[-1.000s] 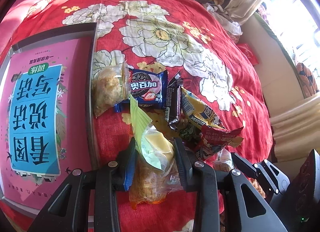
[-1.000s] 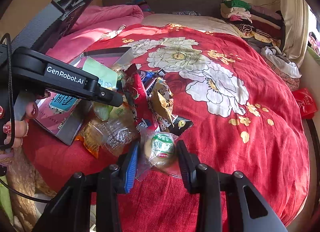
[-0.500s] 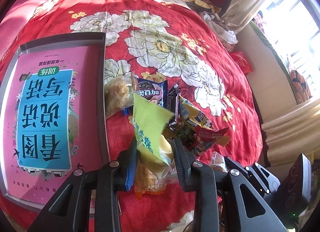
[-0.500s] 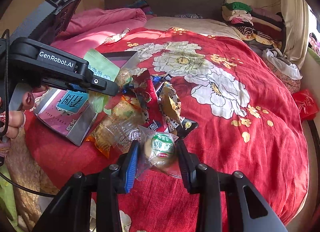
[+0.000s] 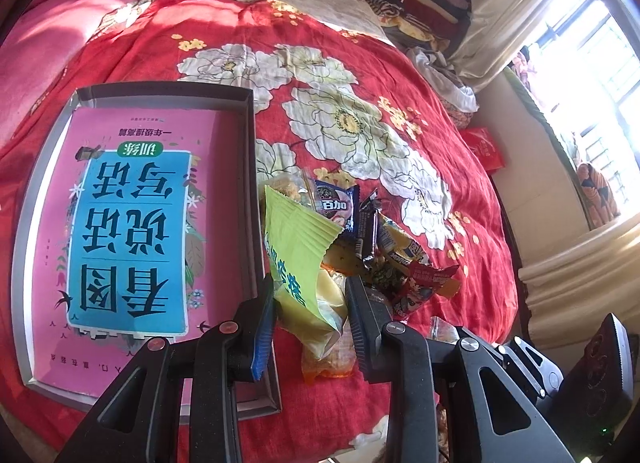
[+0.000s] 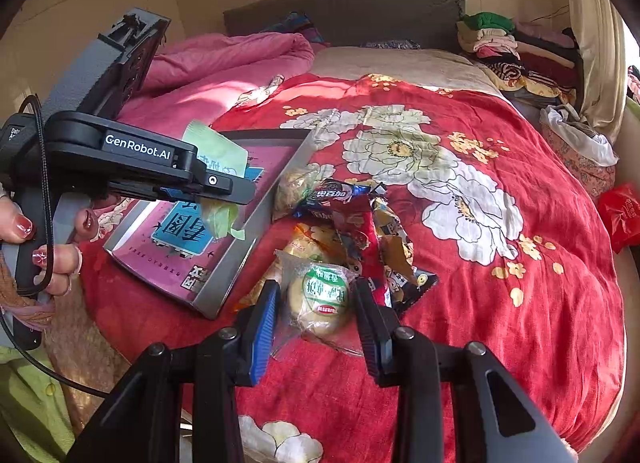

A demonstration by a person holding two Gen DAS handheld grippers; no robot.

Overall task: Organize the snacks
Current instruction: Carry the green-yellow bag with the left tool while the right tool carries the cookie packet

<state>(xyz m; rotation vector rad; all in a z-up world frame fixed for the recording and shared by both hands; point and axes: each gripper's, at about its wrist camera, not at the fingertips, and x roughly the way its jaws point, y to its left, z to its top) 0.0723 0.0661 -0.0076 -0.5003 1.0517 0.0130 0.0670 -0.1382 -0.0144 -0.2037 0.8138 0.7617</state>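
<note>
Red floral bedspread point(image 5: 360, 75) underneath, grey tray point(image 5: 250, 167) with pink book at nine o'clock of the snack pile point(image 6: 344, 223).
Lifted clear of that pile since a second ago: lime-green snack packet point(image 5: 298, 259), clamped in the left gripper point(image 5: 310, 315), now hanging above the tray's near edge.
Raised too: round pastry in clear wrap point(image 6: 322, 297), pinched between the right gripper point(image 6: 316, 315) jaws, at six o'clock of the pile.
Probably both bound for the tray; remaining packets yet to sort.

Snack pile point(image 5: 372, 239) crowds tray point(image 5: 250, 167) (far quilt point(image 5: 360, 75) bare).
</note>
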